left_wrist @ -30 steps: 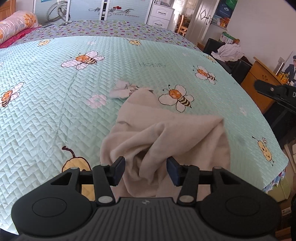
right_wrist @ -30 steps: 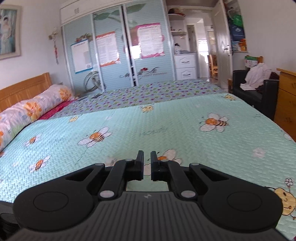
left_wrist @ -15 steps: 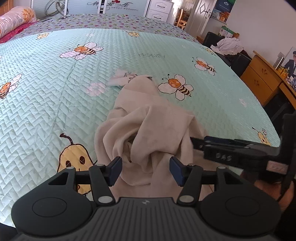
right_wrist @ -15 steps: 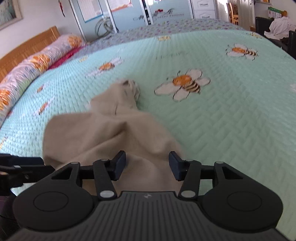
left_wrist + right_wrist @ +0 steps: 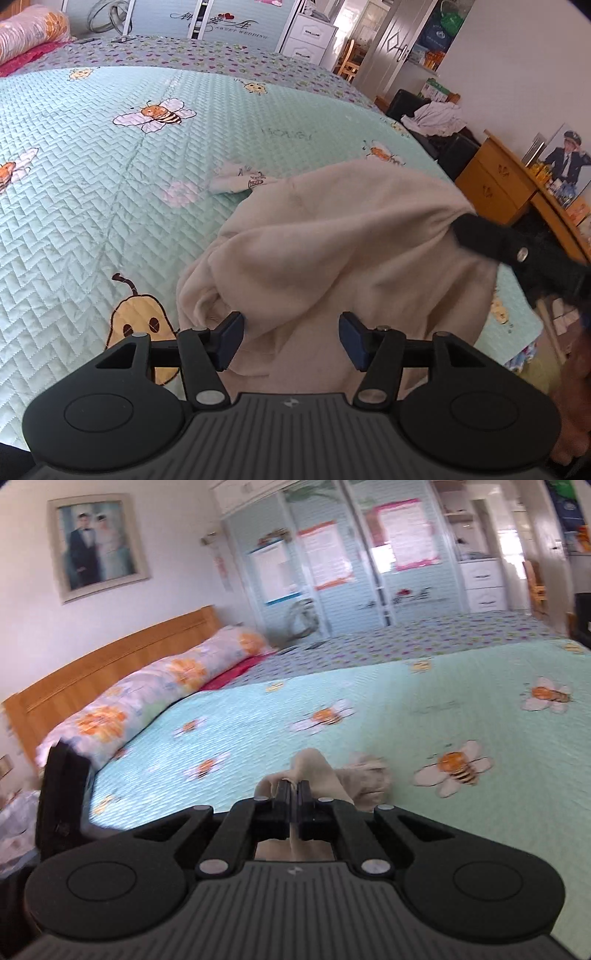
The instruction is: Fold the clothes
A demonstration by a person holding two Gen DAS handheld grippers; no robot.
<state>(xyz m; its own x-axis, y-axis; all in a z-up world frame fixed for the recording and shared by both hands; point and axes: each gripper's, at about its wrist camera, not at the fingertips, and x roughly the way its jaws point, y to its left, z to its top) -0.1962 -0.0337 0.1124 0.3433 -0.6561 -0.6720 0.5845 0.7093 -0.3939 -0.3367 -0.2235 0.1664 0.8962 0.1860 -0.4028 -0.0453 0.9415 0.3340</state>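
my right gripper (image 5: pixel 294 794) is pinching the beige garment (image 5: pixel 332 236), lifting it off the quilt (image 5: pixel 110 166); my left gripper (image 5: pixel 291 338) is hanging wide beside it. folding is barely beginning.

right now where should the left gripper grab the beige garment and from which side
Probably the rounded fold of the beige garment bulging just ahead of the left gripper, beside its left finger. Come straight forward and down: the open fingers already straddle loose cloth there, while the right gripper pinches the far corner up.
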